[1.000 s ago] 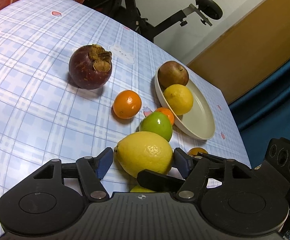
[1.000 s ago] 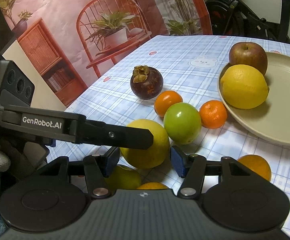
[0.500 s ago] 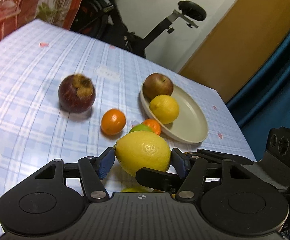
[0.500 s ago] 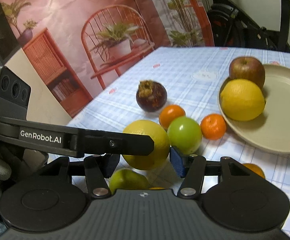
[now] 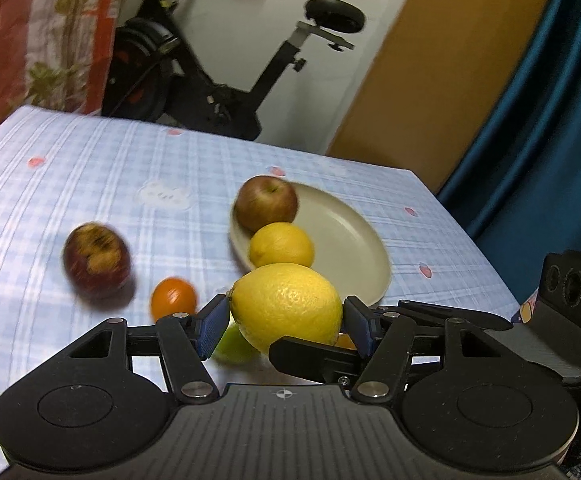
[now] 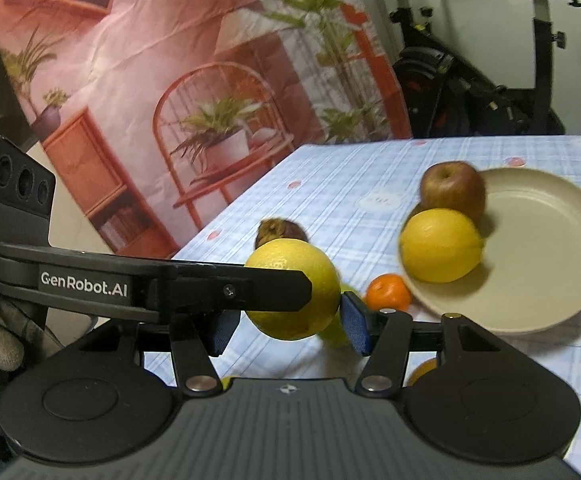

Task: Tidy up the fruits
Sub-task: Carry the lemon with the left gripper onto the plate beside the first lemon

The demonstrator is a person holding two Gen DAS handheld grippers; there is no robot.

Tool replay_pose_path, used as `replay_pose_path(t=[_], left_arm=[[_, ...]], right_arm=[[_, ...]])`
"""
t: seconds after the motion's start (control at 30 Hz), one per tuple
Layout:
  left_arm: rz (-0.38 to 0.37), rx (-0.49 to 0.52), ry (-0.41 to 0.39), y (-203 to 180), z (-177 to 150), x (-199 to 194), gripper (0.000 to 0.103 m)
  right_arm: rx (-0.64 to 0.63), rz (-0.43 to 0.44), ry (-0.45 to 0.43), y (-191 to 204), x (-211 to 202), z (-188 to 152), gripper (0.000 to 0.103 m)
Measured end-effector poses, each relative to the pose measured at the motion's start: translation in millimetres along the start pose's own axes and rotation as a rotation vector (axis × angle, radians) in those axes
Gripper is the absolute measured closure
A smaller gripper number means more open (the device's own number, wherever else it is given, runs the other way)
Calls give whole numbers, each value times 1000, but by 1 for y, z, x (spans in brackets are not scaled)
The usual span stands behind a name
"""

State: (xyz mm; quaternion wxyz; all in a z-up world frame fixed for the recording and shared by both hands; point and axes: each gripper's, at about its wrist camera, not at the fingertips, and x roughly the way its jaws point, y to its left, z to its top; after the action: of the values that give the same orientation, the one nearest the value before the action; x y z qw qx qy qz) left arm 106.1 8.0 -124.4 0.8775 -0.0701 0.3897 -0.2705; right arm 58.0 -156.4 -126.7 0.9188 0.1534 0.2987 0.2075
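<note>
Lifted since the earlier frame, the big lemon [image 5: 286, 305] sits clamped in my left gripper [image 5: 284, 320], lower centre; right gripper [image 6: 286, 326] apart, empty. Plate [image 5: 354, 240] holds apple [image 5: 265, 202] and another lemon [image 5: 281, 245]; mangosteen [image 5: 96, 258] and orange [image 5: 173, 297] remain.

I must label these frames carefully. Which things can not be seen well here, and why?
- Green fruit: left wrist view, mostly hidden behind the held lemon; its kind is unclear.
- Mangosteen: left wrist view, motion blur; right wrist view, the held lemon covers its lower part.
- Orange: right wrist view, mostly hidden behind the right gripper.
</note>
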Motion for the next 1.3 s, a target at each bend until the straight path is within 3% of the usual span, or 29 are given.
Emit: replay_pose_path(t=[0.67, 0.87, 1.3], left_arm=[[-102, 48, 125, -41, 24, 92, 37], [-78, 55, 157, -44, 21, 110, 37], [24, 101, 181, -43, 21, 118, 38]], right_arm=[[170, -193, -122, -68, -36, -5, 45], [131, -261, -109, -73, -28, -10, 45], [123, -224, -97, -79, -16, -10, 45]])
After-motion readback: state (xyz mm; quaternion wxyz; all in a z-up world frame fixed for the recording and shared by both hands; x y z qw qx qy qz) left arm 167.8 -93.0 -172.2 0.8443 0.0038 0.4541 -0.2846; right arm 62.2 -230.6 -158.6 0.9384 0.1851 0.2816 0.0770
